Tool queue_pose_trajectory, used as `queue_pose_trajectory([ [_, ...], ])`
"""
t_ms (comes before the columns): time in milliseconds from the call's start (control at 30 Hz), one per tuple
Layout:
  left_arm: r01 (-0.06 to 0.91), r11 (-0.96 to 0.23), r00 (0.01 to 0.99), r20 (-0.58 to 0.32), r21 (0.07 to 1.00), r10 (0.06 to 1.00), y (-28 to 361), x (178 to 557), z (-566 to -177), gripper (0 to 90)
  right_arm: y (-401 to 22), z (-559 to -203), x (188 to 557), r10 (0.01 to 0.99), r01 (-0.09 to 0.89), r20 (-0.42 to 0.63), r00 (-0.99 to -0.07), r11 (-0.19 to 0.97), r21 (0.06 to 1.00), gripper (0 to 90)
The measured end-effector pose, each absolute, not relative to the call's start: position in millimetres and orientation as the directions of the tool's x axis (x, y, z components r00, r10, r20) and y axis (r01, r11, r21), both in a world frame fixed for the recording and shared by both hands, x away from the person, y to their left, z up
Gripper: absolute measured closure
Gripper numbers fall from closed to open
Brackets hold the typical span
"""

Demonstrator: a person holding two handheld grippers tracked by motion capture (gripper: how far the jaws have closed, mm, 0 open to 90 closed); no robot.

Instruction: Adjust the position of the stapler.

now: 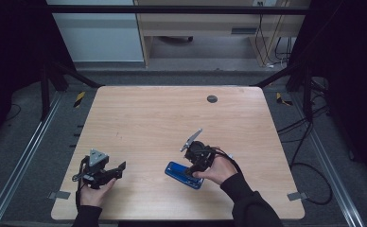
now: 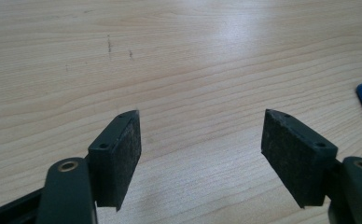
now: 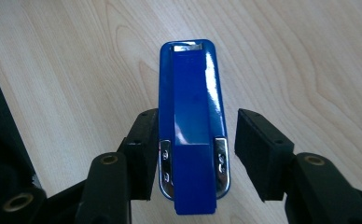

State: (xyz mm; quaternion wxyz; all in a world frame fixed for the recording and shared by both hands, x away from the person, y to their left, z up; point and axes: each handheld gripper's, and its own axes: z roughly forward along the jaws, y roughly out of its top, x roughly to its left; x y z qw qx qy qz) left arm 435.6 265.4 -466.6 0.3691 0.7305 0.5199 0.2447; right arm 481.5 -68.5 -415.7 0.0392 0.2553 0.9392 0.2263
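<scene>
I'm lining my right gripper (image 3: 193, 154) up around the blue stapler (image 3: 193, 121) lying near the front edge of the table (image 1: 172, 118). Jaws are spread wide, straddling its hinge end, maybe brushing one side, not squeezing. Next I'm probably closing evenly on it. My left gripper (image 2: 200, 154) is idling, released, and its view just catches the stapler's corner.

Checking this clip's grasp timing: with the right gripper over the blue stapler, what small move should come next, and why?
Probably close the right gripper. The glossy blue stapler lies on the wooden table between its open jaws; the left pad seems to touch, the right stands off.
</scene>
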Motion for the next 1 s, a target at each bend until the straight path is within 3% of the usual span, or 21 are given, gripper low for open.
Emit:
queue_pose_trajectory([
  [333,0.58,-0.185,0.339,-0.029,0.793,0.94,264.9,435.7,-466.9,28.7,-58.9,-438.1,486.8,0.487,0.461,0.047,-0.872,0.787,0.41,52.8],
  [633,0.58,-0.185,0.339,-0.028,0.793,0.941,265.1,436.1,-467.1,28.7,-53.9,-452.5,489.2,0.467,0.445,0.041,-0.883,0.809,0.383,60.3],
  [1000,0.579,-0.189,0.34,-0.023,0.793,0.94,265.3,436.3,-467.1,28.8,-50.5,-453.9,487.3,0.448,0.416,0.001,-0.894,0.829,0.374,65.8],
])
